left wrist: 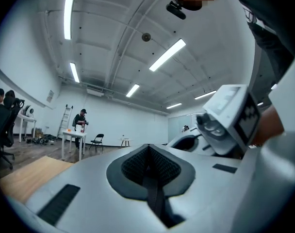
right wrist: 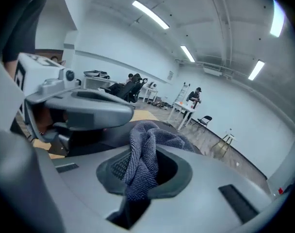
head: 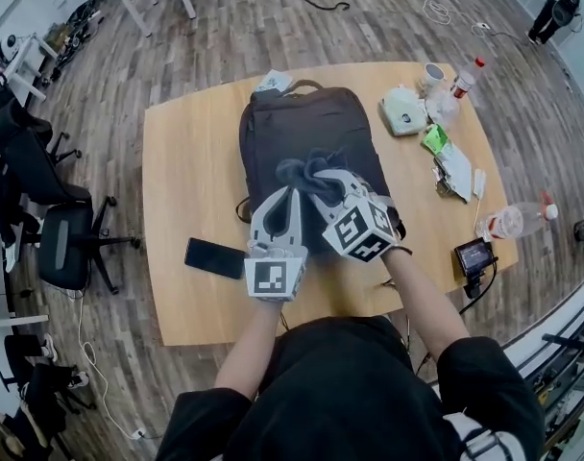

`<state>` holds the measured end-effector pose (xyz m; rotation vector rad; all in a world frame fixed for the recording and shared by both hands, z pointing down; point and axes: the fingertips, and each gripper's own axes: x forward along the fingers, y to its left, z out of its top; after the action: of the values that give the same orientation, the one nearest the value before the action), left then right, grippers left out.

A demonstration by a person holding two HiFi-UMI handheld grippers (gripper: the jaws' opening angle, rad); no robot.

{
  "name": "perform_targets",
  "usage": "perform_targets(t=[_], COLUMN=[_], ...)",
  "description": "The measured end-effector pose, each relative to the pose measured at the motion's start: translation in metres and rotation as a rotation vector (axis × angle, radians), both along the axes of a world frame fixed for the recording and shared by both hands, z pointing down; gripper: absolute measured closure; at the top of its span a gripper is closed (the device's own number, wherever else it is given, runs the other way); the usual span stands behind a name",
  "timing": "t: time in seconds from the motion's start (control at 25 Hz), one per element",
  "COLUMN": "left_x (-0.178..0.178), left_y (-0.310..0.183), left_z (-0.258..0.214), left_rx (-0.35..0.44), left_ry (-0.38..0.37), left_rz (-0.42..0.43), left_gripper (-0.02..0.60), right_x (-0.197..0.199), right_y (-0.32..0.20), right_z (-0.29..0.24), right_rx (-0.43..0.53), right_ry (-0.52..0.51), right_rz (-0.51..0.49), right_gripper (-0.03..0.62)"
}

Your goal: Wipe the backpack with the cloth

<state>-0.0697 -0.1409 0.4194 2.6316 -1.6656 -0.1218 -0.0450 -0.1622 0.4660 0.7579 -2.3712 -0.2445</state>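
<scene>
Backpack [head: 306,128]: dark, almost black, lying flat with its smooth front panel up and its carry handle at the far end.
Cloth [head: 300,171]: dark grey-blue with a ribbed weave, bunched into a twisted lump on the near half of the backpack.
Right gripper [head: 321,176]: jaws clamped on the cloth; in the right gripper view a fold rises from between the pads and droops over them. It sits over the near half of the backpack, tips on the lump.
Left gripper [head: 290,192]: jaws together with nothing between them. It is just left of the right gripper, above the backpack's near-left part, tips close to the cloth.
Table [head: 191,161]: light wood, under the backpack, with bare board on both sides of it.
Phone [head: 215,257]: black, flat on the table, just off the backpack's near-left corner.
Cup [head: 433,72]: white, to the right of the backpack's far end.
Bottle [head: 518,221]: clear with a red cap, lying on its side well to the right of the backpack, at the table edge.
Chair [head: 66,243]: black office chair on the wooden floor, far to the left of the backpack.
</scene>
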Motion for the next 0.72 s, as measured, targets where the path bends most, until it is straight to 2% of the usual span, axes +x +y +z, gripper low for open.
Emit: perform_targets(t=[0.12, 0.24, 0.36, 0.4, 0.52, 0.6, 0.72], left_x=[0.001, 0.005, 0.005, 0.006, 0.008, 0.008, 0.004], left_y=[0.000, 0.000, -0.002, -0.004, -0.004, -0.003, -0.002], left_z=[-0.001, -0.007, -0.007, -0.005, 0.003, 0.004, 0.000], left_rx=[0.011, 0.041, 0.040, 0.037, 0.028, 0.020, 0.038], left_ry=[0.008, 0.014, 0.022, 0.006, -0.122, -0.110, -0.086], left_rz=[0.010, 0.017, 0.011, 0.016, 0.055, 0.052, 0.038], left_gripper=[0.565, 0.565, 0.565, 0.565, 0.565, 0.565, 0.565], right_x=[-0.004, -0.007, -0.012, -0.011, -0.008, -0.023, -0.077], right_y=[-0.050, -0.107, -0.164, -0.184, -0.232, -0.237, -0.225], right_z=[-0.006, 0.008, 0.034, 0.043, 0.075, 0.087, 0.076], right_rx=[-0.064, -0.159, -0.362, -0.433, -0.573, -0.596, -0.513], right_ry=[0.024, 0.122, 0.155, 0.157, 0.234, 0.281, 0.283], right_rz=[-0.023, -0.038, -0.049, -0.025, 0.053, 0.004, -0.141], right_gripper=[0.536, 0.536, 0.536, 0.536, 0.536, 0.536, 0.536])
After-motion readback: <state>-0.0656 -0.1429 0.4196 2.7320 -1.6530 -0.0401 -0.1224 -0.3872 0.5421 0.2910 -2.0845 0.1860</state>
